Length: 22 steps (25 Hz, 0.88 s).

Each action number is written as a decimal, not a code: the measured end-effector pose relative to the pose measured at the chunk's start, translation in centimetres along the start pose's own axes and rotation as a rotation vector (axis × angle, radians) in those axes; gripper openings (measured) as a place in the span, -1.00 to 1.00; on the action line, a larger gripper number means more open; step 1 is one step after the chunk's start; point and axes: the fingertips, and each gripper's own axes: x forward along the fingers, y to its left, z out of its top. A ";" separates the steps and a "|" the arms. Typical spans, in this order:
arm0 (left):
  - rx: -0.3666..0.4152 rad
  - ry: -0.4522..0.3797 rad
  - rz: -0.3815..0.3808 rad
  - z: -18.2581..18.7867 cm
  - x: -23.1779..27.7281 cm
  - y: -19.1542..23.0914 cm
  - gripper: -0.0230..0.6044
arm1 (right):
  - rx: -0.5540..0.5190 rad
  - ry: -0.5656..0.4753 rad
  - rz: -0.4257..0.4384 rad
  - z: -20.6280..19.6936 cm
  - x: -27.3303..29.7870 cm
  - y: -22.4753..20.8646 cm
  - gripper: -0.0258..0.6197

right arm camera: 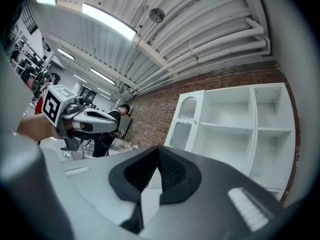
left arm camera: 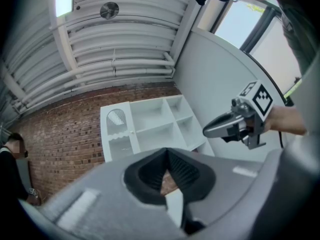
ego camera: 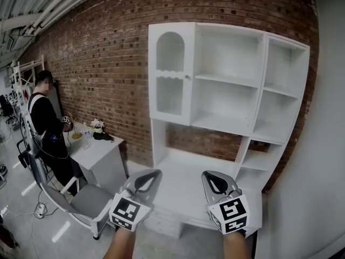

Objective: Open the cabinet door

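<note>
The white cabinet door (ego camera: 171,72), with an arched glass pane and a small knob (ego camera: 188,76) on its right edge, is closed at the upper left of a white shelf unit on the brick wall. My left gripper (ego camera: 145,182) and right gripper (ego camera: 218,183) are side by side low in the head view, well short of the unit. Both are shut with nothing between them. In the left gripper view, the shut left gripper (left arm camera: 167,151) faces the door (left arm camera: 117,131), with the right gripper (left arm camera: 235,124) beside it. In the right gripper view, the right gripper (right arm camera: 157,149) faces the door (right arm camera: 184,119).
Open shelves (ego camera: 226,90) fill the unit to the right of the door, above a white desk surface (ego camera: 186,171). A person (ego camera: 46,123) stands at a small white table (ego camera: 102,150) on the left, with a grey chair (ego camera: 81,198) nearby. A white wall (ego camera: 323,144) bounds the right side.
</note>
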 end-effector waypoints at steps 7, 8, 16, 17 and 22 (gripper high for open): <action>-0.005 -0.016 -0.025 -0.8 -0.8 1.6 -0.92 | -0.006 0.008 -0.036 0.4 1.3 1.0 -0.91; -0.005 -0.020 -0.029 -0.9 -0.9 1.8 -0.92 | -0.008 0.009 -0.040 0.5 1.4 1.1 -0.91; -0.013 -0.016 -0.047 -1.9 0.6 2.1 -0.92 | -0.006 0.011 -0.041 0.1 2.7 0.4 -0.91; -0.012 -0.014 -0.040 -1.9 0.9 2.3 -0.92 | -0.002 0.007 -0.036 0.0 3.1 0.0 -0.91; -0.011 -0.006 0.000 -2.1 3.1 2.8 -0.92 | -0.003 -0.012 0.001 -0.4 4.5 -1.9 -0.91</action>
